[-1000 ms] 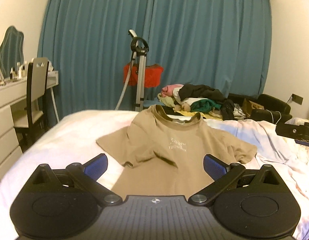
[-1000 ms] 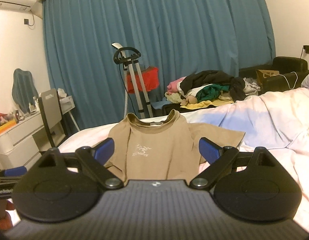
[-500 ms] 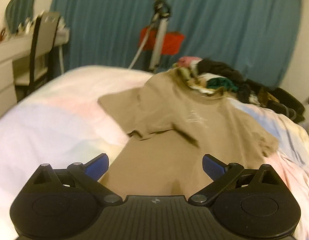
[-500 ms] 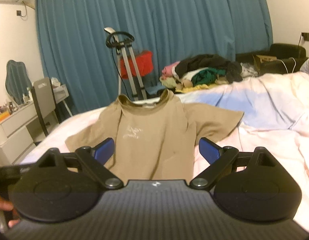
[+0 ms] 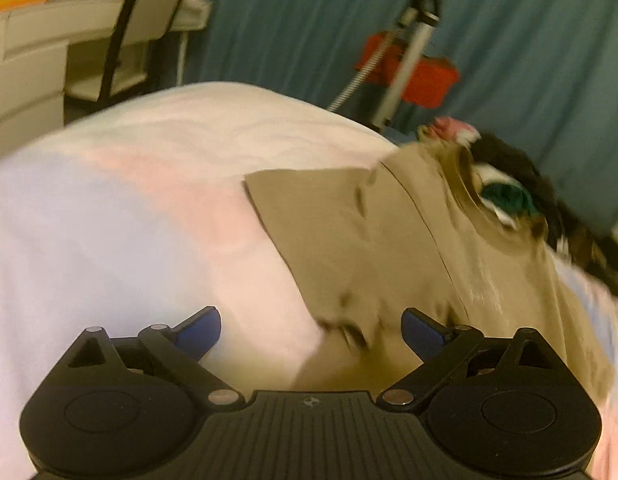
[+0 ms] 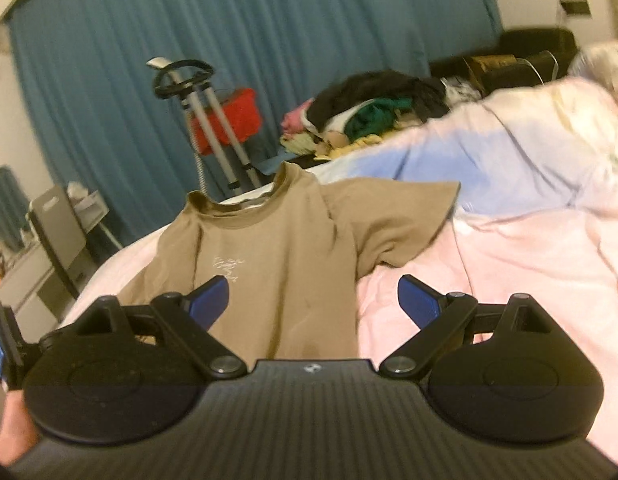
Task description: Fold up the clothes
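Both grippers, left point(image 5: 311, 330) and right point(image 6: 313, 298), hung spread wide, holding nothing. The tan T-shirt point(image 6: 277, 264) lay flat on the bed point(image 5: 129, 220), sleeve edge at twelve o'clock, bare bedding at nine.

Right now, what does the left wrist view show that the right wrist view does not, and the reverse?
Only the left wrist view shows the shirt's left sleeve spread flat on the bed.

Only the right wrist view shows the right sleeve, the chest print and the rumpled duvet.

Both show the tan T-shirt, the blue curtain, the clothes pile, the red bag and open jaws holding nothing.
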`<state>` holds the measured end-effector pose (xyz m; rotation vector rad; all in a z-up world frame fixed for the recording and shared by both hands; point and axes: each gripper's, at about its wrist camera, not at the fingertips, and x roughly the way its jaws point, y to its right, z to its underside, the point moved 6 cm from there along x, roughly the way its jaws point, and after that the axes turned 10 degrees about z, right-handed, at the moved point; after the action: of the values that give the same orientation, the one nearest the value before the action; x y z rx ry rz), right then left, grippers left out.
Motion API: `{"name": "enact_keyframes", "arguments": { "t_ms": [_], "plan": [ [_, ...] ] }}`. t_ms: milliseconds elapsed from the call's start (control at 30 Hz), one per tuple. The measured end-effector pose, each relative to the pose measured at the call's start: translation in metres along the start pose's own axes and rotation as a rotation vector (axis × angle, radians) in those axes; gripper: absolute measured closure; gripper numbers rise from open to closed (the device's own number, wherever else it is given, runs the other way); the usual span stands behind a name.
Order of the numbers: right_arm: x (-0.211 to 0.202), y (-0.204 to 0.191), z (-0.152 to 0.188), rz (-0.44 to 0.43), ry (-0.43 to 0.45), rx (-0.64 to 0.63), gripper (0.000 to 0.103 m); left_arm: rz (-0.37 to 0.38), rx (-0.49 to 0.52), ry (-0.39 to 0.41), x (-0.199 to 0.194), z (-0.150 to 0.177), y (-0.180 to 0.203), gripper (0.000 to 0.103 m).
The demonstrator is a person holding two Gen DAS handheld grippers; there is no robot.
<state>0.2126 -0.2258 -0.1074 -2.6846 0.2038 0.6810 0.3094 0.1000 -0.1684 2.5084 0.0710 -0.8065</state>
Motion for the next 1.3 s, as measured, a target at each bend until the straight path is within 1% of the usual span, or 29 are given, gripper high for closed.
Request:
{"name": "enact_keyframes", "arguments": {
  "t_ms": [33,67,133,167,233,300,333,400,433,467,500,533,567,600,633,700,767,800,833,867,900,933,967,1000,1100,1133,1200,1300],
  "plan": [
    [0.005,0.002,0.001,0.013,0.014,0.008,0.01,0.007,-0.022,0.01,0.006,-0.006,-0.003,0.008],
    [0.013,0.005,0.002,0.045,0.017,0.004,0.01,0.014,-0.044,0.021,0.013,-0.012,-0.007,0.008],
    [0.027,0.009,0.006,0.097,-0.003,0.003,0.01,0.027,-0.089,0.041,0.026,-0.023,-0.014,0.009],
    [0.034,0.011,0.008,0.1,-0.015,0.018,0.01,0.034,-0.111,0.052,0.032,-0.029,-0.017,0.01],
    [0.043,0.011,0.01,0.103,-0.027,0.026,0.01,0.047,-0.155,0.072,0.045,-0.04,-0.024,0.018],
    [0.051,0.009,0.014,0.116,-0.037,0.011,0.01,0.054,-0.185,0.087,0.058,-0.052,-0.03,0.034],
    [0.055,0.007,0.016,0.123,-0.04,0.002,0.01,0.045,-0.177,0.08,0.066,-0.056,-0.03,0.04],
    [0.062,0.005,0.019,0.132,-0.052,-0.006,0.01,0.013,-0.105,0.019,0.082,-0.068,-0.026,0.065],
    [0.065,0.004,0.02,0.134,-0.057,-0.008,0.01,-0.004,-0.063,-0.016,0.09,-0.074,-0.024,0.072],
    [0.067,0.002,0.021,0.135,-0.059,-0.012,0.01,-0.02,-0.021,-0.052,0.097,-0.081,-0.021,0.086],
    [0.069,0.0,0.021,0.136,-0.061,-0.016,0.01,-0.026,0.017,-0.087,0.104,-0.09,-0.02,0.094],
    [0.071,-0.001,0.022,0.137,-0.062,-0.02,0.01,-0.031,0.041,-0.108,0.107,-0.102,-0.019,0.094],
    [0.073,-0.004,0.022,0.139,-0.061,-0.03,0.01,-0.043,0.059,-0.111,0.109,-0.117,-0.018,0.095],
    [0.075,-0.006,0.022,0.141,-0.059,-0.039,0.01,-0.071,0.084,-0.097,0.11,-0.134,-0.017,0.096],
    [0.077,-0.008,0.023,0.145,-0.056,-0.05,0.01,-0.107,0.116,-0.075,0.11,-0.151,-0.015,0.096],
    [0.081,-0.012,0.024,0.154,-0.051,-0.072,0.01,-0.197,0.188,0.006,0.11,-0.187,-0.013,0.096],
    [0.084,-0.015,0.026,0.155,-0.05,-0.092,0.01,-0.328,0.277,0.085,0.113,-0.217,-0.016,0.095],
    [0.085,-0.016,0.026,0.155,-0.048,-0.098,0.01,-0.376,0.287,0.092,0.118,-0.225,-0.022,0.089],
    [0.085,-0.017,0.026,0.154,-0.046,-0.105,0.01,-0.399,0.273,0.087,0.122,-0.231,-0.029,0.085],
    [0.086,-0.018,0.027,0.153,-0.043,-0.111,0.01,-0.401,0.262,0.079,0.126,-0.232,-0.035,0.076],
    [0.086,-0.019,0.027,0.152,-0.041,-0.118,0.01,-0.387,0.253,0.069,0.128,-0.231,-0.039,0.071],
    [0.086,-0.02,0.027,0.152,-0.039,-0.125,0.01,-0.389,0.256,0.06,0.128,-0.228,-0.042,0.064],
    [0.087,-0.021,0.028,0.151,-0.037,-0.131,0.01,-0.403,0.269,0.052,0.125,-0.222,-0.045,0.047],
    [0.087,-0.022,0.028,0.149,-0.035,-0.137,0.01,-0.405,0.275,0.038,0.12,-0.213,-0.047,0.036],
    [0.088,-0.026,0.029,0.128,-0.038,-0.135,0.01,-0.379,0.28,-0.018,0.097,-0.183,-0.052,0.035],
    [0.087,-0.027,0.029,0.122,-0.039,-0.135,0.01,-0.359,0.281,-0.043,0.084,-0.17,-0.052,0.035],
    [0.084,-0.031,0.03,0.111,-0.034,-0.141,0.01,-0.301,0.277,-0.097,0.048,-0.136,-0.05,0.035],
    [0.076,-0.033,0.029,0.106,-0.021,-0.15,0.01,-0.187,0.239,-0.16,-0.013,-0.087,-0.038,0.033]
  ]
}}
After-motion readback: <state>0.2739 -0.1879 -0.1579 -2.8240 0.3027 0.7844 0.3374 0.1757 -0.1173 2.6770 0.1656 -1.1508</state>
